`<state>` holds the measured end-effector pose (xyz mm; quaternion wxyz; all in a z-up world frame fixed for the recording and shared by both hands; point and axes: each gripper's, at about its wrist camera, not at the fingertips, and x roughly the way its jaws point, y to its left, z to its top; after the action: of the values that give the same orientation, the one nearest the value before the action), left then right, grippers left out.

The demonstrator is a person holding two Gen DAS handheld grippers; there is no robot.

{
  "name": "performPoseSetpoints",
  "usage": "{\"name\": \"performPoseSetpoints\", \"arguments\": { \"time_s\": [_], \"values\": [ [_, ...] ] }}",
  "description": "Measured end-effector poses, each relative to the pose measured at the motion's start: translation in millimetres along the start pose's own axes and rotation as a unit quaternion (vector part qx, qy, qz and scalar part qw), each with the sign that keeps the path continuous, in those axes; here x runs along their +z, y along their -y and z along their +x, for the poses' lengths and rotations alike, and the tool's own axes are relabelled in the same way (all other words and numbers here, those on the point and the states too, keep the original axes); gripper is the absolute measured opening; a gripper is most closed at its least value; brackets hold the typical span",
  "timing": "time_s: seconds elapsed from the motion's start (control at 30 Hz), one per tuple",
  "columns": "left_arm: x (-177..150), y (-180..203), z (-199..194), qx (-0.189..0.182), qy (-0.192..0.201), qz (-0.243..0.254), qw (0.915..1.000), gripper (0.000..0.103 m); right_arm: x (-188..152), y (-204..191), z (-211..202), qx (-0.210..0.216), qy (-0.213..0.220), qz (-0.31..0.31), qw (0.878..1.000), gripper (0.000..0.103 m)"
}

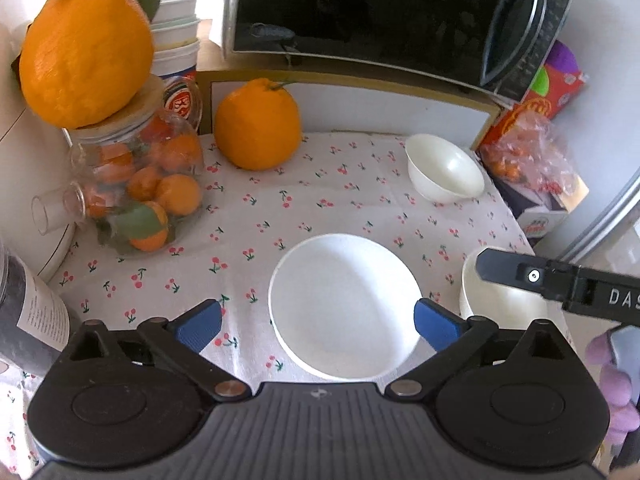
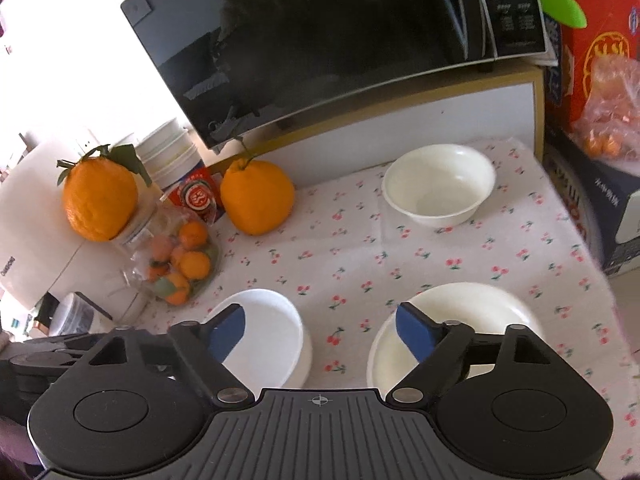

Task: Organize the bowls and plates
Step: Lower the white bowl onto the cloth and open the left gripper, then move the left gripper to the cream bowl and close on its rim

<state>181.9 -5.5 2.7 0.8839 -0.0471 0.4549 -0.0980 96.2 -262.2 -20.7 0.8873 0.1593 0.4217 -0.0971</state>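
Three white dishes sit on the cherry-print tablecloth (image 1: 304,200). A wide white bowl (image 1: 344,304) lies near the front, also in the right wrist view (image 2: 272,328). A cream bowl (image 1: 500,304) sits to its right, also in the right wrist view (image 2: 472,320). A smaller white bowl (image 1: 444,168) stands at the back right, also in the right wrist view (image 2: 440,184). My left gripper (image 1: 318,320) is open, hovering over the wide bowl's near side. My right gripper (image 2: 320,332) is open above the gap between the two front bowls; its finger (image 1: 520,274) reaches over the cream bowl.
A microwave (image 1: 380,16) stands on a shelf at the back. A large orange (image 1: 256,124), a glass jar of small oranges (image 1: 148,192) topped by another orange (image 1: 88,48), stacked cups (image 1: 176,36) and a red box with bagged fruit (image 1: 532,148) border the cloth.
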Motion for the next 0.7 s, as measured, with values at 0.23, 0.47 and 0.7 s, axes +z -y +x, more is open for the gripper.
{"name": "performPoseSetpoints", "arguments": {
  "time_s": [0.23, 0.47, 0.7],
  "values": [
    [-5, 18, -7, -0.009, 0.001, 0.014, 0.9999, 0.103, 0, 26, -17, -0.011, 0.005, 0.006, 1.0, 0.089],
    [-7, 47, -12, -0.037, 0.007, 0.04, 0.9985, 0.103, 6, 57, -31, -0.023, 0.014, 0.028, 0.999, 0.09],
    [-12, 73, -5, -0.06, 0.001, 0.066, 0.996, 0.103, 7, 89, -38, -0.042, 0.013, 0.054, 0.998, 0.09]
  ]
}}
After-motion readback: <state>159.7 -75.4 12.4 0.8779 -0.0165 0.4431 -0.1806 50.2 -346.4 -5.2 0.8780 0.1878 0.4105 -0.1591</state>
